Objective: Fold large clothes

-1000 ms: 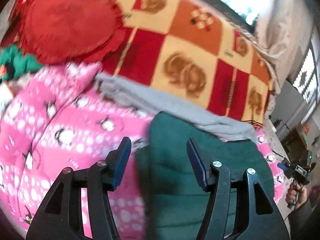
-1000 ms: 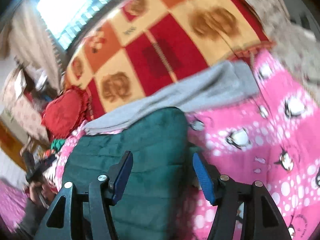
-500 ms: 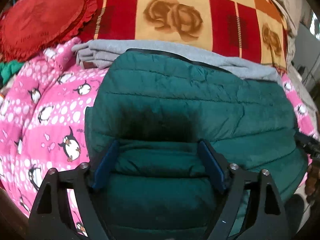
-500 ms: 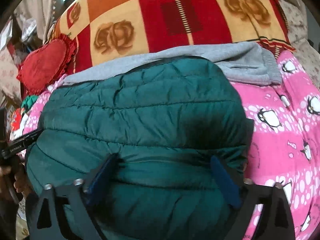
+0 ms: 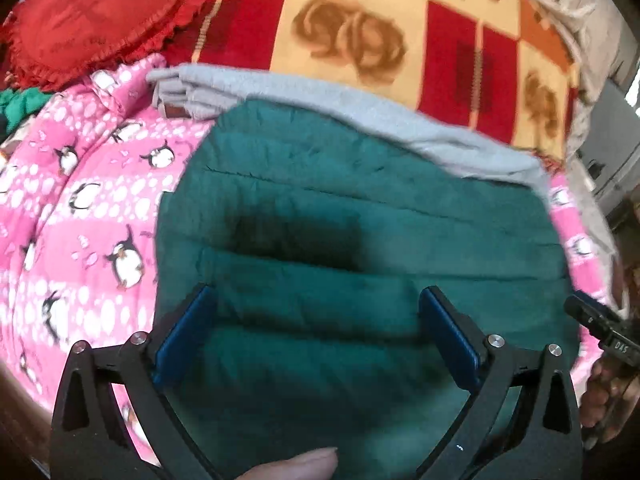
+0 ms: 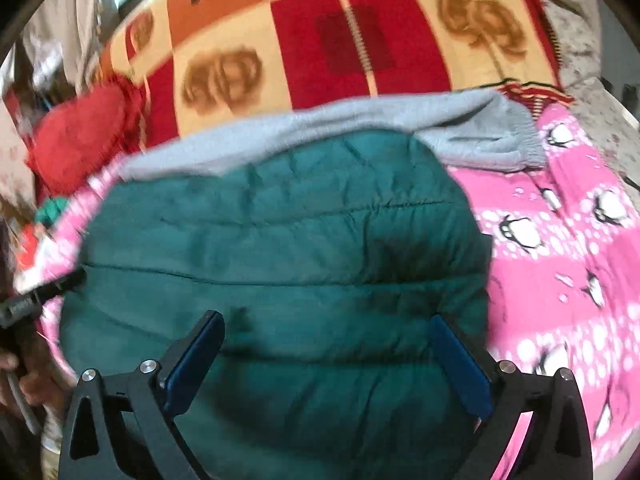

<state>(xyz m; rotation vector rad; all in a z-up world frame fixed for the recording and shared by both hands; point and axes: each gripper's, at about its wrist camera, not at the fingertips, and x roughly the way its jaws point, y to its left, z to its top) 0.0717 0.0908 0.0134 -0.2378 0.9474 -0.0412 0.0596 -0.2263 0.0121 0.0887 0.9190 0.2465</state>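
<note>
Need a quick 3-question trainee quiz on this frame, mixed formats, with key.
1. True or false: the left gripper has its jaws shut on the green puffer jacket.
2. What lies directly behind the jacket? A) grey sweatshirt B) red heart cushion C) a towel
3. Fill in: the jacket rests on a pink blanket printed with ____.

Key: 1 false, both the left and the right gripper are open over the jacket; 2 A; 3 penguins.

grey garment (image 5: 360, 120) behind jacket (image 5: 360, 220)
</note>
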